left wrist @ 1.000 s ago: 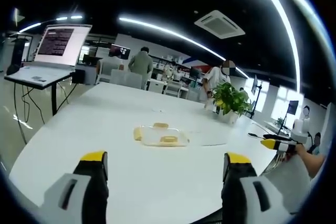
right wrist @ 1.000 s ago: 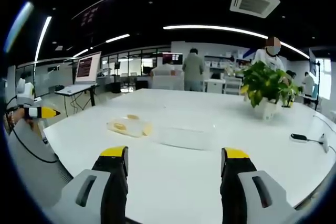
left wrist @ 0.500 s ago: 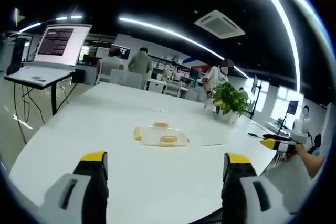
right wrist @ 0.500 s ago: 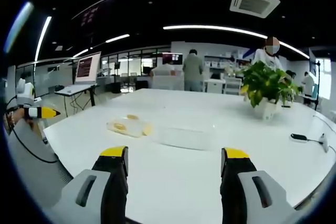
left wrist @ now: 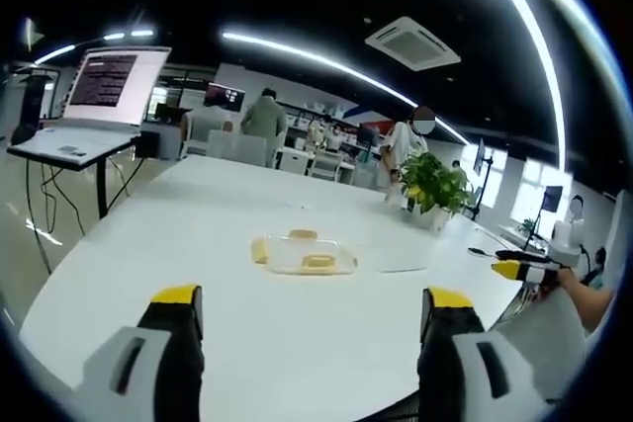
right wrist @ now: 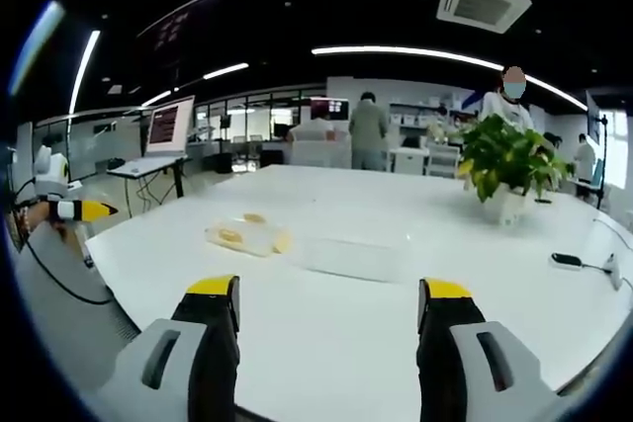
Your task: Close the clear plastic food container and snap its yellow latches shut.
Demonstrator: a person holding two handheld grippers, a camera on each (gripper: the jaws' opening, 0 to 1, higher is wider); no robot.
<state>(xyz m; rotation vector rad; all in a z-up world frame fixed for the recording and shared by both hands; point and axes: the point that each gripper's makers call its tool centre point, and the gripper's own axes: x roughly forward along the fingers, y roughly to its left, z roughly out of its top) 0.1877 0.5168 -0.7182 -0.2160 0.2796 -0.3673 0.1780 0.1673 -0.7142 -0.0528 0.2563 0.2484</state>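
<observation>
While both claws, left (left wrist: 305, 315) and right (right wrist: 331, 305), hang released at the near edge of the desk (right wrist: 514, 274), the lid (right wrist: 348, 256) lies beside the container (right wrist: 244, 237) mid-desk. I would lift the lid first, seat it squarely, then press each yellow latch (left wrist: 259, 250).

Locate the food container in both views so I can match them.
Left gripper view: container sits mid-table, just left of centre, above the gap between the tongs, yellow latches showing.
Right gripper view: container lies left of centre on the table, a clear piece, apparently its lid, beside it on the right.
Shared landmark: the potted plant at the table's far side.
</observation>
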